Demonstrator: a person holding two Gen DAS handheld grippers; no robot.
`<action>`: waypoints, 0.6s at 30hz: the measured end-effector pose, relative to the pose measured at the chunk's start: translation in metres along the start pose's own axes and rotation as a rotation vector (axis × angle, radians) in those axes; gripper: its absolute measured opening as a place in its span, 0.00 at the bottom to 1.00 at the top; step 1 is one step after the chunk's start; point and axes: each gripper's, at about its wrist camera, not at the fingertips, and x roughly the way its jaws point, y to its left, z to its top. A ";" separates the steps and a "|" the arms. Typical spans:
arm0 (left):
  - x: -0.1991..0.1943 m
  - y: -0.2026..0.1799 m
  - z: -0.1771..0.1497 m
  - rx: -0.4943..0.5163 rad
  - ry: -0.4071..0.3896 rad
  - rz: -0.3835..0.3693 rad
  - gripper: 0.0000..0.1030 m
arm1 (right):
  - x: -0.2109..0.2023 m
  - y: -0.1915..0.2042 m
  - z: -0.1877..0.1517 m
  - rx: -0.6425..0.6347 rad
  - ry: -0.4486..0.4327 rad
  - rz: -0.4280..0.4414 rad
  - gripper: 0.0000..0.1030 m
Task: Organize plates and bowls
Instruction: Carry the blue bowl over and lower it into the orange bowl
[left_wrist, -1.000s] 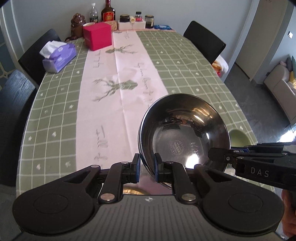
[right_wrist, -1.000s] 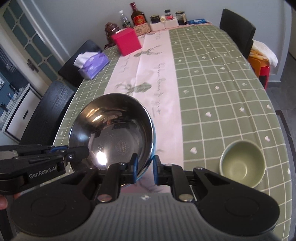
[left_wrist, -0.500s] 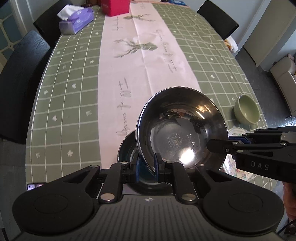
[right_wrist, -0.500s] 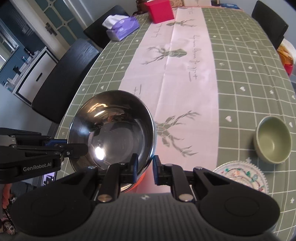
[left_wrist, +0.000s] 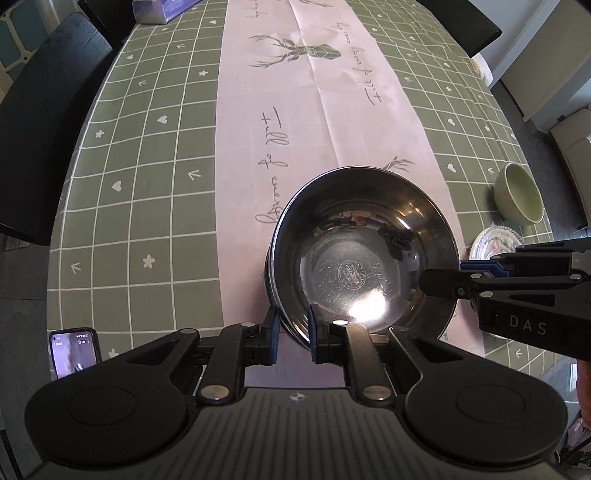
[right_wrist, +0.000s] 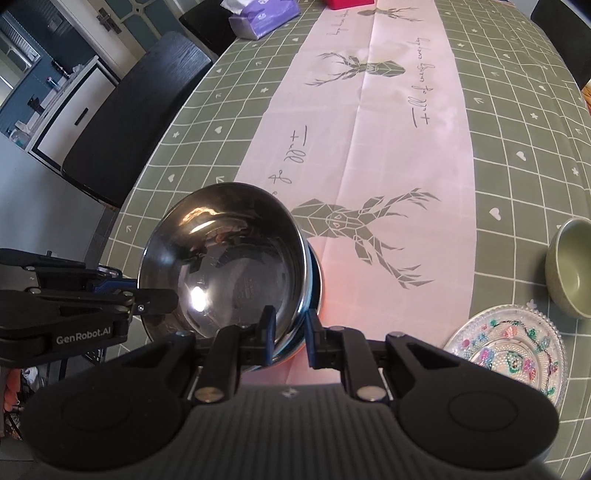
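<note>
Both grippers are clamped on one steel bowl (left_wrist: 364, 258): the left gripper (left_wrist: 291, 338) pinches its near rim, the right gripper (right_wrist: 290, 338) the rim on the opposite side. The bowl sits almost directly over a second bowl (right_wrist: 314, 280) just below it, whose edge shows beneath, so nesting looks like a straight drop.

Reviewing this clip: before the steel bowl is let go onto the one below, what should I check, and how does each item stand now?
1. Left gripper clamped on steel bowl rim: ok.
2. Right gripper clamped on the rim too: ok.
3. Second bowl directly beneath: ok.
4. Steel bowl fully seated in it: cannot tell.
5. Green bowl and patterned plate apart from the stack: ok.
6. Phone at the table edge, away from the bowls: ok.
</note>
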 end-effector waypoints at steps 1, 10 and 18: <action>0.002 0.000 0.000 0.002 0.004 0.002 0.17 | 0.002 0.000 0.000 0.002 0.004 -0.002 0.14; 0.009 0.000 0.000 -0.003 0.019 0.009 0.17 | 0.009 -0.003 0.000 0.008 0.016 -0.007 0.13; 0.015 0.005 0.002 -0.024 0.028 0.000 0.17 | 0.008 -0.002 0.000 0.005 0.005 -0.009 0.13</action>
